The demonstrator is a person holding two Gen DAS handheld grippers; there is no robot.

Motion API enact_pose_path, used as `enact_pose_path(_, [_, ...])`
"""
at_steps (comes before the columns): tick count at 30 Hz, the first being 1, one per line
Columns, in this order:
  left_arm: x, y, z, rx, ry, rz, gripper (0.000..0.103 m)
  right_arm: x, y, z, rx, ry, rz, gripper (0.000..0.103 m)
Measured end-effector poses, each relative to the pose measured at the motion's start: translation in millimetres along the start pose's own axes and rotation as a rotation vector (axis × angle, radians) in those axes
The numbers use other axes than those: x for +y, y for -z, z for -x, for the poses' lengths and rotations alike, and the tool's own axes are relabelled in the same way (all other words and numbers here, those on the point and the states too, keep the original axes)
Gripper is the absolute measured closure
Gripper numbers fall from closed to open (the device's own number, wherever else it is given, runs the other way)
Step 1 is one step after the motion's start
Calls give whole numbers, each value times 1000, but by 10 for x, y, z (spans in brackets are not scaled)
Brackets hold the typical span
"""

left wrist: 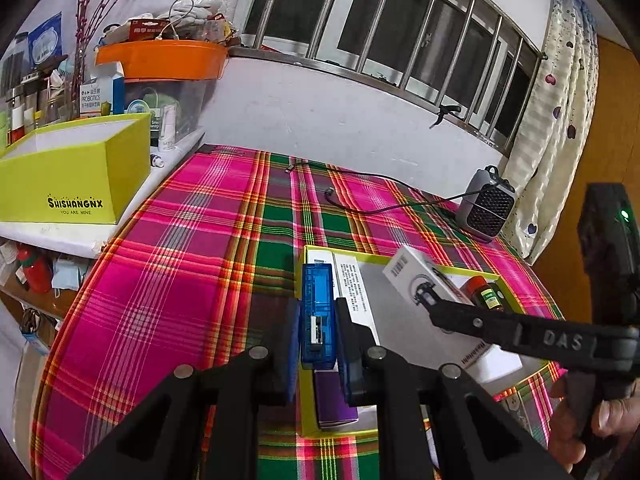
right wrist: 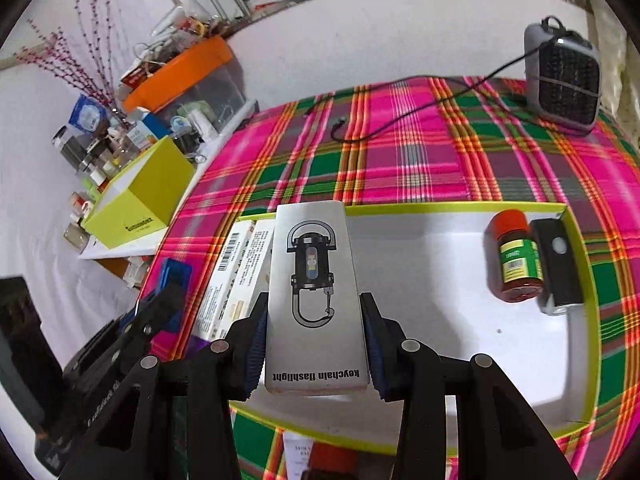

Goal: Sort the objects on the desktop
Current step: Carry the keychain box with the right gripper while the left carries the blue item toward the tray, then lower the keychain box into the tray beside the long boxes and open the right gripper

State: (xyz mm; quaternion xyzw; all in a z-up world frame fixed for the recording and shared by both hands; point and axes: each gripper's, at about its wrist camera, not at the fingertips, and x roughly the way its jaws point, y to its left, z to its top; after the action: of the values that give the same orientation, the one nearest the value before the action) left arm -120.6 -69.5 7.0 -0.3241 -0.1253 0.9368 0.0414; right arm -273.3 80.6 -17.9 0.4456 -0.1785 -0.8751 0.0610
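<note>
Left gripper [left wrist: 318, 344] is clamped tight on a small blue translucent gadget [left wrist: 317, 312], which is pinched upright between the two pads with its top poking out past the fingertips, so the thing sits dead centre in the claw and is carried above the near-left corner of the tray [right wrist: 456, 209]. Right gripper [right wrist: 314, 344] is closed on a white keychain flashlight box [right wrist: 314, 280], held by its long sides near the bottom end, with most of the box sticking forward out of the jaws and the drawing of the flashlight facing the camera. That box is held over the white floor of the lime-edged tray, a bit left of middle. Inside the tray, a long white box with a barcode [right wrist: 236, 272] is seen lying along the left wall, just beside the flashlight box and beneath the blue gadget, and something purple [left wrist: 334, 400] is tucked under it at the near end. Over at the far right corner of the tray a red-capped bottle with a green label [right wrist: 516, 256] is lying on its side, touching a black rectangular device [right wrist: 558, 264] that rests against the right wall. Both are well apart from either claw. The tray is set on a pink and green plaid tablecloth [right wrist: 400, 152], with a grey mesh-fronted fan [right wrist: 564, 76] and its black cable [right wrist: 420, 108] at the back. A lime box lid [left wrist: 76, 176] is parked on the white shelf off to the left, well away from everything held.
</note>
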Motion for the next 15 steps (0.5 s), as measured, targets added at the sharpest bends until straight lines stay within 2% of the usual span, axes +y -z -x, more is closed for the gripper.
enact_pose_path(9, [21, 7, 19, -9, 5, 10, 87, 50, -100, -206, 42, 27, -45, 59])
enact_pose_path(15, [29, 13, 14, -7, 9, 12, 87, 80, -119, -370, 87, -4, -75, 58])
